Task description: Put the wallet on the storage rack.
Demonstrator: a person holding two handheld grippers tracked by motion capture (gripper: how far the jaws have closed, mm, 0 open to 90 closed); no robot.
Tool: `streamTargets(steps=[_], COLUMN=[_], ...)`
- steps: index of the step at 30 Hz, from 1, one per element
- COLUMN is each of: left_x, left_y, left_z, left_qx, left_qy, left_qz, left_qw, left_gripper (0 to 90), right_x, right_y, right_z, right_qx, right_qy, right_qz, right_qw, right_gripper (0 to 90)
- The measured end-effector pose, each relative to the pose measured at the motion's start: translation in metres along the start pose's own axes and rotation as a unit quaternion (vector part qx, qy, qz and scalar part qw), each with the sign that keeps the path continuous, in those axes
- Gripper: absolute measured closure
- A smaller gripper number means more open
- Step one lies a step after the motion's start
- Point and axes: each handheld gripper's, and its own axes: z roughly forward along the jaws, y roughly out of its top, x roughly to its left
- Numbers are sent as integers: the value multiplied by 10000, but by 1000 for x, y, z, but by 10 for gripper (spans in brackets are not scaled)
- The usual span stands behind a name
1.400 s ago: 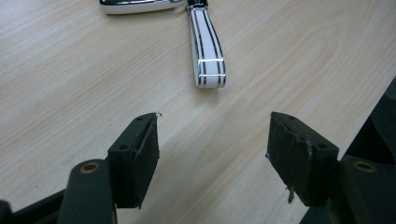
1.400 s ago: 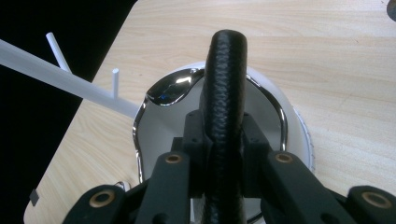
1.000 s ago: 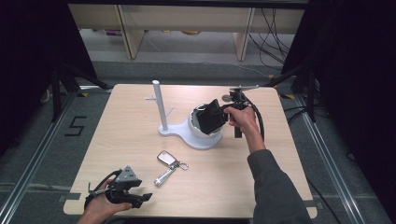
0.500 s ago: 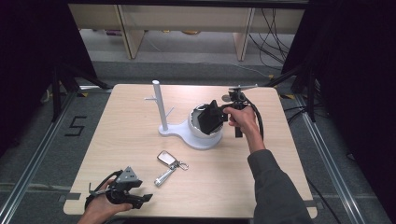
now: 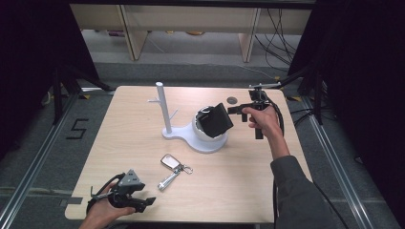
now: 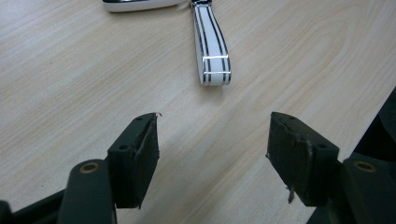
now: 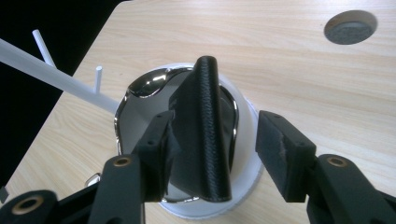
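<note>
The right gripper (image 7: 212, 154) has just been opening; its jaws stand spread, the black wallet (image 7: 205, 126) between them, propped in the shiny bowl (image 7: 140, 100), apparently being released. The left gripper (image 6: 212, 158) rests with jaws spread, key fob strap (image 6: 212, 46) ahead on the surface (image 6: 70, 79).

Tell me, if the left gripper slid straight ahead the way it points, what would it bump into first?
Most likely the striped strap of the car key: the left gripper, jaws open, points right at it across the bare table.

Black "5" marked on floor (image 5: 78, 129), left of table (image 5: 143, 157).
</note>
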Motion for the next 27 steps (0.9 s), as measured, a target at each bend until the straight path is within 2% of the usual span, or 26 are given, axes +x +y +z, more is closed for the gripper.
streamTargets(steps=[1, 2, 3, 7, 8, 11, 12, 15, 16, 17, 18, 19, 20, 21, 24, 25, 26, 27], left_x=[0, 0, 1, 3, 2, 2, 2, 2, 2, 2, 2, 3, 2, 2, 3, 3, 3, 2], left_y=[0, 0, 0, 1, 1, 1, 1, 2, 2, 2, 2, 2, 2, 2, 2, 2, 2, 2], left_z=[0, 0, -1, 0, 0, 0, 0, 0, 0, 0, 0, 0, 0, 0, 0, 0, 0, 0], left_qx=[0, -60, -29, -44, -60, -70, -79, -83, -35, -58, -46, -42, -47, -47, -49, -59, -40, -62], left_qy=[0, 67, 32, 106, 98, 91, 89, 72, 36, 45, 38, 92, 89, 89, 105, 100, 64, 74], left_qz=[0, -47, -3, -19, -48, -49, -58, -75, -42, -69, -49, -37, -37, -37, -31, -33, -5, -70], left_qw=[10000, 9999, 10000, 9999, 9999, 9999, 9999, 9999, 10000, 9999, 10000, 9999, 9999, 9999, 9999, 9999, 10000, 9999], left_gripper=[333, 333, 330, 314, 308, 290, 290, 279, 275, 275, 274, 273, 273, 272, 272, 272, 272, 272], right_x=[0, 3, 1, 1, 0, 0, -1, -4, -2, -2, -4, -1, -3, -3, -4, -4, -3, -1], right_y=[0, -2, -2, -7, -10, -15, -16, -24, -30, -30, -32, -36, -41, -41, -52, -55, -59, -64], right_z=[0, -5, -6, -12, -16, -21, -22, -28, -31, -31, -32, -34, -36, -36, -38, -37, -38, -40], right_qx=[0, 78, -2, -6, -13, 31, 33, 54, 155, 155, 119, 196, 193, 193, 227, 178, 240, 280], right_qy=[0, 33, 22, 15, -32, -2, -36, -71, -43, -43, -103, -185, -270, -270, -311, -272, -336, -366], right_qz=[0, 163, -65, -159, -248, -146, -248, -325, -176, -176, -351, -236, -458, -458, -786, -801, -850, -838], right_qw=[10000, 9998, 10000, 9999, 9997, 9999, 9997, 9994, 9997, 9997, 9993, 9994, 9984, 9984, 9962, 9963, 9955, 9954], right_gripper=[478, 466, 464, 451, 439, 427, 419, 416, 407, 407, 404, 400, 398, 398, 382, 375, 368, 366])
